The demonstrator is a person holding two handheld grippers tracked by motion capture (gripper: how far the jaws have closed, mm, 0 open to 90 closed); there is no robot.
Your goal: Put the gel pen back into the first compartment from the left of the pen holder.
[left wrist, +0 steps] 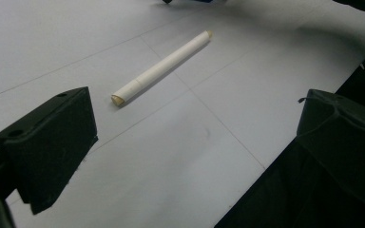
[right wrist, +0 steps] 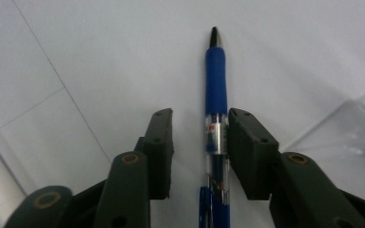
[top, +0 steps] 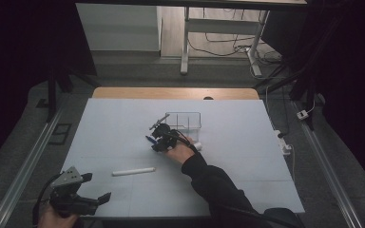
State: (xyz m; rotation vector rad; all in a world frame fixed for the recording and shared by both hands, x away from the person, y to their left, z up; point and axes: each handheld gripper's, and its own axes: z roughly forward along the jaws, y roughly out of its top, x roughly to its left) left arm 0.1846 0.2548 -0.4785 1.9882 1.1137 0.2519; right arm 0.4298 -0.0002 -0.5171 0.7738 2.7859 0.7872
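Observation:
A blue pen (right wrist: 216,95) with a clear barrel lies on the white sheet, tip pointing away from my right gripper (right wrist: 200,118). The pen sits between the jaws, against the right-hand one, with a gap to the other. In the high view the right gripper (top: 161,137) is at the table's middle, over the pen (top: 149,139). A white stick (top: 133,171) lies alone nearer the front. My left gripper (top: 96,186) hovers open at the front left corner, with the stick (left wrist: 164,66) ahead of the left gripper (left wrist: 197,102) and nothing between its jaws.
A clear plastic box (top: 184,121) stands just behind the right gripper, and its corner (right wrist: 356,128) reaches the right gripper view's right edge. A small white object (top: 197,146) lies by the right hand. The white sheet (top: 237,161) covers the table; cables and a plug strip (top: 284,142) lie off its right edge.

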